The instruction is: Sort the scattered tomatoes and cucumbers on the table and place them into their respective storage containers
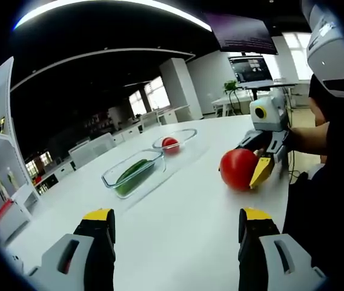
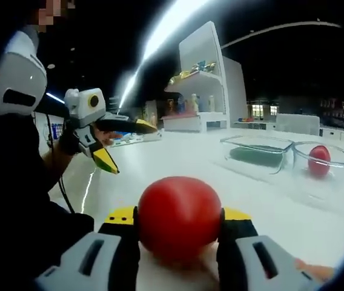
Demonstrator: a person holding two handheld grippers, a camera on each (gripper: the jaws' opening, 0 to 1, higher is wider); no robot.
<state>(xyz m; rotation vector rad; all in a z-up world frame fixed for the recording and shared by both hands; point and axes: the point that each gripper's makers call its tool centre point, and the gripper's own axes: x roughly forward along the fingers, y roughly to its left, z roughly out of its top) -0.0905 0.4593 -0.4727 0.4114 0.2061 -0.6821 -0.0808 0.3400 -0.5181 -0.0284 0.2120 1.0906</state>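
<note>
In the right gripper view, the right hand-held gripper [image 2: 180, 225] has its jaws closed on a red tomato [image 2: 179, 224], which sits squarely between the yellow-tipped jaws, just above the white worktop [image 2: 178, 159]. The left gripper view shows that same tomato pinched at the worktop's near edge. The left hand-held gripper [image 1: 177, 225] is spread wide with nothing between its jaws, held above the worktop. Farther off stand two glass containers side by side: a rectangular container [image 1: 112, 179] with a green cucumber [image 1: 131, 175] inside, and a round bowl [image 1: 188, 132] holding another tomato [image 1: 170, 144].
</note>
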